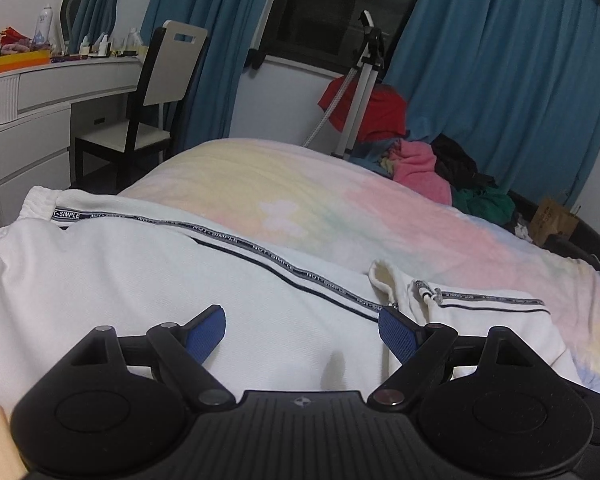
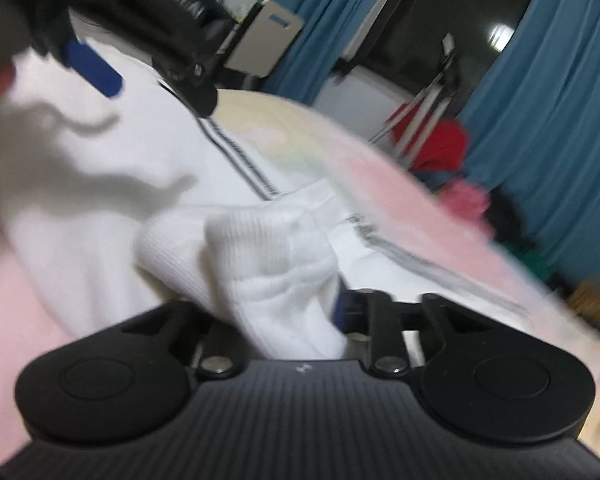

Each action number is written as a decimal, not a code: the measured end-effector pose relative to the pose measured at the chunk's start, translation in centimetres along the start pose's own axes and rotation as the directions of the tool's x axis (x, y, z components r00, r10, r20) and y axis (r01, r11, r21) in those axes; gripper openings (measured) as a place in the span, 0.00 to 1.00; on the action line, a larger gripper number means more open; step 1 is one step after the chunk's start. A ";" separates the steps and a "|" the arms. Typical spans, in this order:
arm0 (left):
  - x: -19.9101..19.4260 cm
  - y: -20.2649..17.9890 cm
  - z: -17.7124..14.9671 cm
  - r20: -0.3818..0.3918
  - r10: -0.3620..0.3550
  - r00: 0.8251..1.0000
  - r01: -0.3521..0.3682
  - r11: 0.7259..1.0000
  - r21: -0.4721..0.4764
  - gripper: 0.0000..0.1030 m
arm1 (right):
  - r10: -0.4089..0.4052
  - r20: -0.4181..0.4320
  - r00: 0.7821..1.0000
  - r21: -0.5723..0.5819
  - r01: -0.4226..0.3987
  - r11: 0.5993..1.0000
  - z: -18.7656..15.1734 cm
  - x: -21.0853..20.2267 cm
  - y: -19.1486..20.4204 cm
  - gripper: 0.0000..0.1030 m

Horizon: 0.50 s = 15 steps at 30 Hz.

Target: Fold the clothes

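White trousers (image 1: 172,272) with a dark lettered side stripe lie spread across the pastel bed cover (image 1: 300,184). My left gripper (image 1: 302,316) hovers just over them, its blue pads wide open and nothing between them. A drawstring end (image 1: 428,294) lies by its right pad. In the blurred right wrist view, a bunched white fold of the trousers (image 2: 272,264) sits between the parted fingers of my right gripper (image 2: 276,308). It hides the left finger, and the right blue pad (image 2: 342,308) stands at the fold's edge. The left gripper (image 2: 152,84) shows at the upper left, above the trousers.
A heap of red, pink, black and green clothes (image 1: 440,168) lies at the bed's far right beside a tripod (image 1: 360,80). A dark chair (image 1: 152,92) and a white dressing table (image 1: 40,88) stand to the left. Blue curtains (image 1: 500,60) hang behind.
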<state>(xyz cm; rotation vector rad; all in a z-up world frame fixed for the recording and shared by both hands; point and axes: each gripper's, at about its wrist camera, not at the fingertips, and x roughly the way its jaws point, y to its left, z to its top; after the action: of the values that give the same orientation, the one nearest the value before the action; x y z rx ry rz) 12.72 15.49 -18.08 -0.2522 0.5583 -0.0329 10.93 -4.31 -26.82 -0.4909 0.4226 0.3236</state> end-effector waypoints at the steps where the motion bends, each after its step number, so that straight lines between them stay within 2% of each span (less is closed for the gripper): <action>1: -0.3 0.0 0.0 0.007 -0.006 1.000 0.006 1.000 -0.004 0.83 | 0.053 -0.014 0.998 0.034 -0.053 0.998 0.3 -0.7 -0.4 0.52; 2: -0.6 0.1 0.0 0.015 -0.016 1.000 0.016 1.000 -0.011 0.83 | 0.113 -0.020 0.993 0.071 -0.111 0.991 0.9 -1.3 -1.0 0.62; 4: -1.3 0.2 0.2 0.030 -0.038 0.999 0.038 0.999 -0.029 0.83 | 0.223 -0.012 0.975 0.155 -0.219 0.963 1.2 -3.5 -1.9 0.77; 6: -2.1 0.5 0.2 0.044 -0.064 0.997 0.066 0.996 -0.056 0.83 | 0.321 0.016 0.947 0.246 -0.315 0.917 1.2 -6.1 -2.7 0.78; 8: -2.7 0.6 0.0 0.059 -0.097 0.994 0.101 0.992 -0.077 0.83 | 0.379 0.059 0.923 0.353 -0.375 0.857 1.5 -7.5 -4.9 0.77; 10: -3.1 0.4 -0.2 0.067 -0.135 0.989 0.141 0.986 -0.088 0.83 | 0.421 0.149 0.895 0.465 -0.439 0.769 1.8 -8.1 -7.9 0.76; 11: -3.1 0.1 -0.5 0.066 -0.159 0.985 0.164 0.983 -0.085 0.82 | 0.415 0.183 0.891 0.515 -0.446 0.732 1.8 -8.0 -9.2 0.76; 14: -3.1 -1.5 -1.4 0.044 -0.231 0.972 0.233 0.972 -0.037 0.81 | 0.324 0.190 0.927 0.626 -0.368 0.687 1.8 -6.1 -12.2 0.76; 15: -3.0 -2.1 -1.8 0.030 -0.254 0.967 0.255 0.967 -0.017 0.80 | 0.299 0.154 0.942 0.650 -0.324 0.687 1.8 -5.0 -13.0 0.76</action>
<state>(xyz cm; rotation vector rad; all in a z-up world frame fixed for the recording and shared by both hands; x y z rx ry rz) 9.36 13.37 -17.46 -0.3433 0.4961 -0.2728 12.29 -15.20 -18.13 0.3113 0.5554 0.4814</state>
